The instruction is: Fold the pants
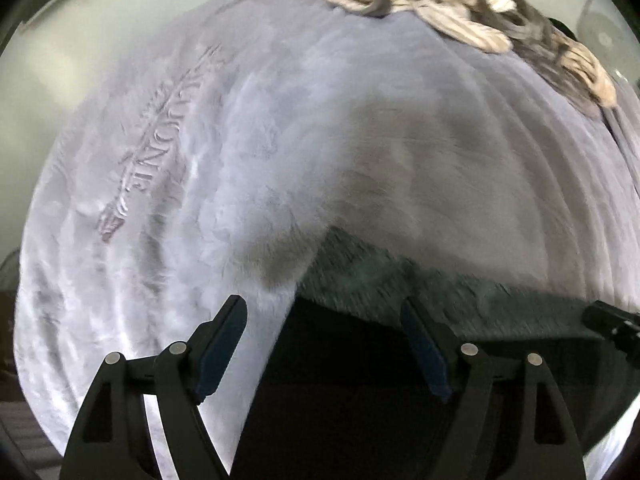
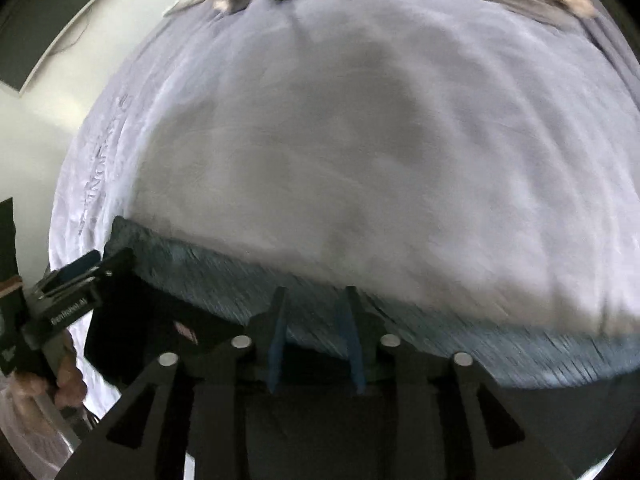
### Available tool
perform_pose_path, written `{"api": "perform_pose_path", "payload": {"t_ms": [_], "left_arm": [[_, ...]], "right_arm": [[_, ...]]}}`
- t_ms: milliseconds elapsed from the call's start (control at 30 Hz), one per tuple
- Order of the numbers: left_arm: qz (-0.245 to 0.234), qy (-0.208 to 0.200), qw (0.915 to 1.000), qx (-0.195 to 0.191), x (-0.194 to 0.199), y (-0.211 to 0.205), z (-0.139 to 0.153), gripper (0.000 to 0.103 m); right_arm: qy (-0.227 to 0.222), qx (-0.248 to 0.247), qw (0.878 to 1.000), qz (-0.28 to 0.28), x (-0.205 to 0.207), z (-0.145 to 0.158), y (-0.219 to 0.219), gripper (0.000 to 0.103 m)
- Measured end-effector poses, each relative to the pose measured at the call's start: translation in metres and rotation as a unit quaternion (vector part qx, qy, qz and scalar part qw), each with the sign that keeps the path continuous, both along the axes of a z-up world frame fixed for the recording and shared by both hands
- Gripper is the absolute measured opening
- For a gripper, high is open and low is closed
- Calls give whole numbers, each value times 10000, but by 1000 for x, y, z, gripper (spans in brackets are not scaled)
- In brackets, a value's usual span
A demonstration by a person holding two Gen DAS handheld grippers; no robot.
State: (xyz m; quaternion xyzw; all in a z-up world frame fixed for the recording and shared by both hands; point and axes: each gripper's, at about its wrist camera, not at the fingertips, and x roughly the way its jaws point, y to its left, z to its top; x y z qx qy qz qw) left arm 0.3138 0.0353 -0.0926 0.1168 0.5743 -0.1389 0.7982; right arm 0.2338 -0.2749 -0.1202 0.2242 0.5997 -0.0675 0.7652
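Dark pants (image 1: 400, 344) fill the bottom of the left wrist view, right under the jaws, their ribbed waistband running from the lower middle out toward the lower right. They lie on a bed covered with a pale lilac plush blanket (image 1: 280, 128), which takes up most of both frames; a patterned beige and grey cloth (image 1: 500, 20) is bunched along the top right.

The pants look like soft, fairly thick knit: light, limp, and likely to sag wherever nothing holds them. I'd judge the waistband the best place to take hold, since the doubled, elasticated edge gives the pads something firm to bite, and the plush underneath may drag on the fabric as it slides.

The left gripper (image 1: 324, 324) has its jaws spread wide. One finger (image 1: 220, 344) stands over bare blanket at lower left, the other over the dark cloth, with nothing between them.

In the right wrist view the pants (image 2: 460, 332) cross the lower half, waistband edge toward the blanket (image 2: 360, 140). The right gripper (image 2: 316, 320) has its jaws drawn close but with a gap left, both tips over the waistband; the blur keeps me from saying whether any fabric is pinched. The left gripper (image 2: 84, 264) shows at the lower left, at the waistband's corner.
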Motion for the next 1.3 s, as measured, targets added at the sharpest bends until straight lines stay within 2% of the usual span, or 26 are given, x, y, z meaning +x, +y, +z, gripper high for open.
{"api": "perform_pose_path", "payload": {"t_ms": [167,267,367,467,667,733,767,833,933,1033,1100,1133,1200,1300], "left_arm": [[-494,4,9988,-19,-51,-10,19,81],[-802,255,9964,-102,-81,-27,14,81],[-1147,467,9923,20,-105,-49,-2,81],[-1272,425,9904,338,-117,-58,-21,82],[-1312,447,9898,324,-111,-49,-20,86],[-1321,404,9895,417,-109,-52,-22,90],[-1321,402,9893,463,-107,-64,-32,91],[-1282,407,9897,499,-106,-64,-33,92],[-1275,409,9895,543,-101,-66,-34,92],[-1200,546,9892,639,-102,-70,-29,92],[-1220,591,9887,634,-108,-76,-22,92],[-1289,560,9882,604,-114,-78,-17,92],[-1517,483,9854,595,-132,-82,-6,92],[-1817,602,9796,608,-153,-104,-11,92]], "right_arm": [[-4,548,9967,-605,-79,14,-18,32],[162,983,9882,-1160,-137,7,-25,36],[399,1499,9694,-1905,-194,-8,-31,36],[396,1872,9464,-2602,-232,-22,-39,36],[130,2087,9072,-3651,-265,-41,-67,36],[7,2193,8991,-3790,-272,-48,-73,19],[71,2153,8995,-3802,-273,-52,-75,15],[13,2184,8983,-3812,-276,-53,-74,10],[125,1840,9128,-3643,-276,-46,-68,9],[528,1311,9218,-3610,-293,-36,-76,9],[169,1258,9256,-3567,-300,-21,-85,11],[13,1267,9259,-3559,-302,-15,-90,14],[-87,1068,9309,-3493,-299,-5,-102,39],[6,697,9377,-3403,-286,-7,-118,40]]}}
